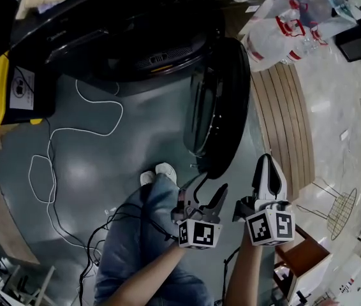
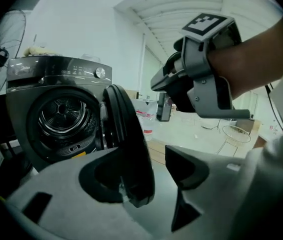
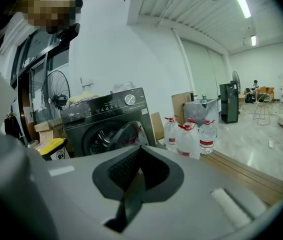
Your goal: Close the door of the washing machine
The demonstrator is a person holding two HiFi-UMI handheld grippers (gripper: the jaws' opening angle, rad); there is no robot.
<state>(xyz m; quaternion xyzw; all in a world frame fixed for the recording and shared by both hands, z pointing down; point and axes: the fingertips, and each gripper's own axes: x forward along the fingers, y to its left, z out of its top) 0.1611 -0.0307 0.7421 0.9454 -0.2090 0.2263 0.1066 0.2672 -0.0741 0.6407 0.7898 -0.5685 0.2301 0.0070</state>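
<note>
One dark washer [image 1: 136,37] stands with its single round door [image 1: 215,107] swung wide, leaving the drum [image 2: 61,115] exposed. Two grippers hang near the door's free edge. The left gripper [image 1: 209,195] has its fingers parted, and the door's rim shows between them with no pad pressing on it. The right gripper [image 1: 266,167], just beside it, has its fingers pressed together and empty. Three water bottles [image 3: 187,136] stand to the washer's right. One white cable [image 1: 72,132] loops across the grey floor [image 1: 136,152].
</note>
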